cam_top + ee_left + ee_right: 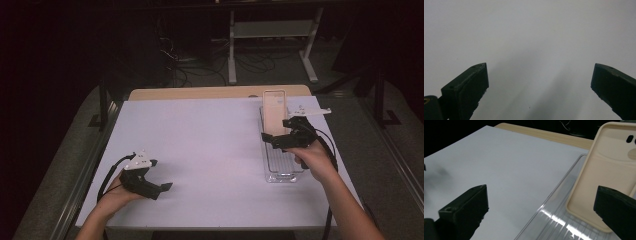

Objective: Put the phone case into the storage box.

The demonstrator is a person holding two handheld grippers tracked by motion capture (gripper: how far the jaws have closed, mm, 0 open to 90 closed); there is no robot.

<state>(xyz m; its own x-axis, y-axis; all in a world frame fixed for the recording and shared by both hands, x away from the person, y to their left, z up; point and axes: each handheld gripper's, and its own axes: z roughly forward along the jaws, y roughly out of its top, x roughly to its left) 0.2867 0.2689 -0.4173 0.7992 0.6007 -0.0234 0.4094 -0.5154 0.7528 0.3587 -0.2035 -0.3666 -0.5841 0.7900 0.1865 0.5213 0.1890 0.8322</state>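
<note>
Table point(200, 150) surface is covered by a white sheet, with a strip of light wood showing along the far edge. Clear plastic tray point(281, 162) lies lengthwise on the right side of the sheet, its long axis running away from the person. Beige phone case point(273, 114) stands in the far end of the tray, leaning back, with its open inner face toward the person; the right gripper view shows the case's point(606, 172) lower edge resting on the ribbed tray point(554, 220) floor.

Right gripper point(280, 138) is held by the right hand point(315, 160) above the middle of the tray, just in front of the case. Its jaws stand wide apart and grip nothing; in the right gripper view point(541, 205) one jaw is over the white sheet and the other over the case's lower corner.

Left gripper point(160, 189) is held by the left hand point(117, 195) low over the near left part of the sheet, well apart from the tray. Its jaws are spread wide with nothing between them; the left gripper view point(540, 80) shows bare white sheet and soft jaw shadows.
</note>
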